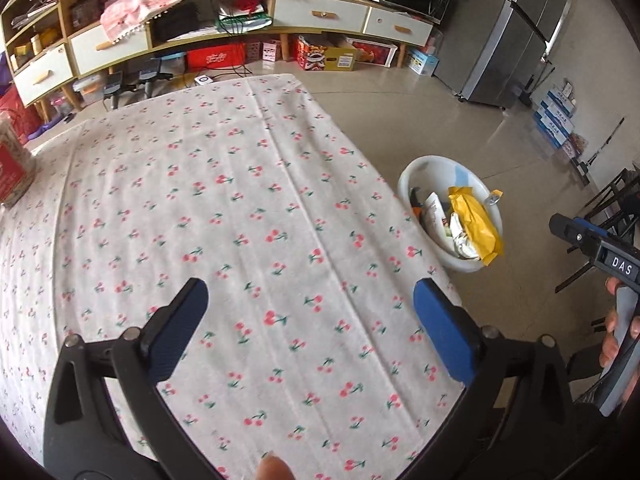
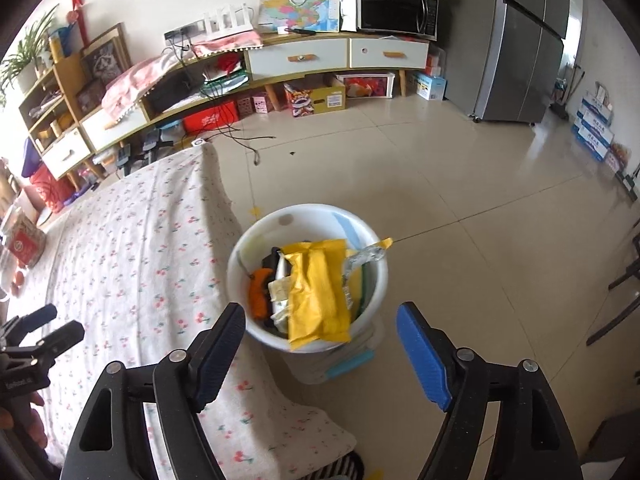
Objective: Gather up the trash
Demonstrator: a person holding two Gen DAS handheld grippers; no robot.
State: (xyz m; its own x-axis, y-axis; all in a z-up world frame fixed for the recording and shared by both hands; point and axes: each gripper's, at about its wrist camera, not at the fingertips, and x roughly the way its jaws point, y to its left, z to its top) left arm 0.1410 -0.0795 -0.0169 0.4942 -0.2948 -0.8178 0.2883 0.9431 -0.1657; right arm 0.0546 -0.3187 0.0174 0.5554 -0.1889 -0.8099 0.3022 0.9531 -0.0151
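A white trash bin (image 2: 304,216) stands on the floor beside the table's right edge. It holds a yellow wrapper (image 2: 318,288), an orange and black item (image 2: 258,292) and other packaging. It also shows in the left wrist view (image 1: 420,172). My right gripper (image 2: 320,344) is open and empty, just above and in front of the bin. My left gripper (image 1: 310,312) is open and empty over the cherry-print tablecloth (image 1: 224,216). The right gripper shows at the right edge of the left wrist view (image 1: 568,230).
A red box (image 1: 10,168) sits at the table's far left. A long low cabinet (image 2: 296,56) with a microwave (image 2: 396,10) runs along the back wall. A grey fridge (image 2: 524,40) stands at the right. Dark chair legs (image 2: 624,280) are at the right edge.
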